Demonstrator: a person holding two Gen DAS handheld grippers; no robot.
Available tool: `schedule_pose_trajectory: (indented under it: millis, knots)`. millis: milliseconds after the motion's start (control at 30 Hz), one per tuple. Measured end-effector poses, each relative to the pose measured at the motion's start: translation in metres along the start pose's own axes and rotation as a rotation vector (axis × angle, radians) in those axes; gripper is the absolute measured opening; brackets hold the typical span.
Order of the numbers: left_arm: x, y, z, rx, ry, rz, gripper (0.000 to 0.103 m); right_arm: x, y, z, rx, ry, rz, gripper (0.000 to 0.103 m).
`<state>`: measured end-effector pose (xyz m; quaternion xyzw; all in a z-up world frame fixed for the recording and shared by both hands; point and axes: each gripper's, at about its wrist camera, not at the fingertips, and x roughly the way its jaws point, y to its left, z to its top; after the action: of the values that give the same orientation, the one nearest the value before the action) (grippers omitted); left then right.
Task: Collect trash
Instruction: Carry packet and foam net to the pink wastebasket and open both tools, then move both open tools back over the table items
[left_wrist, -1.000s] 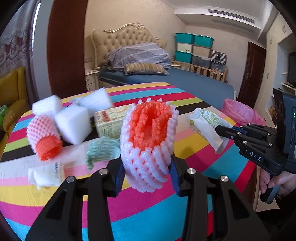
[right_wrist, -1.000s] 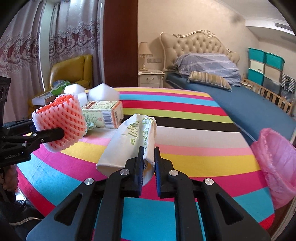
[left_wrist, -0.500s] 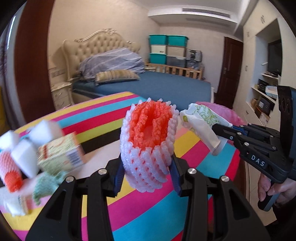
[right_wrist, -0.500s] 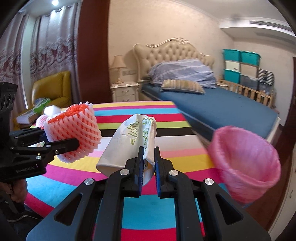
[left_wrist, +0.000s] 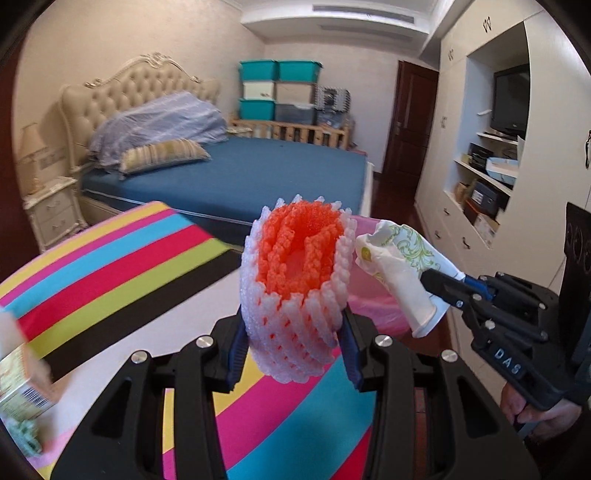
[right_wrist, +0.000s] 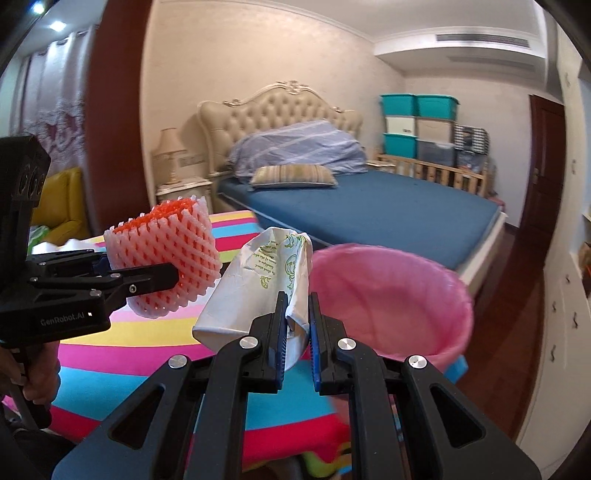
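Two pieces of trash in hand, both swung off the striped tablecloth since a second ago. Left gripper clamped on the foam fruit net at frame centre; right gripper pinched on the crumpled paper bag. Pink-lined bin — far right edge a second back — now fills centre-right of the right wrist view, just beyond the bag. Carry nearly done — release likely next. More litter left behind at lower left of the left view.
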<state>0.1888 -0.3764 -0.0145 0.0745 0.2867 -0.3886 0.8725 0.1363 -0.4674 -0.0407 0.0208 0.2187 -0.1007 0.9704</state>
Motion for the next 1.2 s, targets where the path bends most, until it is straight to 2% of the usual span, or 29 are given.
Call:
schedule_pose_trajectory:
  millis: [367, 533, 600, 633, 667, 733, 767, 933, 1000, 1067, 1200]
  knots:
    - [0.105, -0.047, 0.066, 0.019, 0.047, -0.115, 0.043, 0.037, -0.084, 0.003, 0.065, 0.035, -0.098, 0.011]
    - [0.143, -0.054, 0.081, 0.013, 0.063, -0.110, 0.044, 0.056, -0.099, -0.001, 0.064, 0.049, -0.119, 0.012]
    - [0.154, -0.055, 0.084, 0.006, 0.062, -0.105, 0.050, 0.063, -0.103, -0.001, 0.063, 0.049, -0.135, 0.014]
    - [0.160, -0.054, 0.087, 0.002, 0.058, -0.096, 0.052, 0.062, -0.103, -0.003, 0.062, 0.050, -0.142, 0.019]
    - [0.165, -0.052, 0.090, 0.001, 0.054, -0.083, 0.061, 0.064, -0.103, -0.004, 0.063, 0.055, -0.148, 0.023]
    - [0.169, -0.049, 0.091, -0.002, 0.043, -0.072, 0.068, 0.067, -0.110, -0.004, 0.078, 0.055, -0.160, 0.048]
    - [0.170, -0.049, 0.092, -0.002, 0.045, -0.072, 0.071, 0.066, -0.110, -0.004, 0.085, 0.053, -0.167, 0.052]
    - [0.158, -0.039, 0.085, -0.007, 0.030, -0.050, 0.084, 0.047, -0.108, -0.008, 0.105, 0.031, -0.180, 0.053]
    - [0.141, -0.036, 0.073, 0.006, 0.019, -0.040, 0.091, 0.038, -0.104, -0.010, 0.115, 0.024, -0.181, 0.054]
    - [0.126, -0.030, 0.061, 0.018, 0.007, -0.017, 0.098, 0.030, -0.099, -0.011, 0.122, 0.024, -0.180, 0.060]
    - [0.092, -0.018, 0.032, 0.033, 0.007, 0.035, 0.098, 0.018, -0.081, -0.010, 0.123, 0.021, -0.149, 0.072]
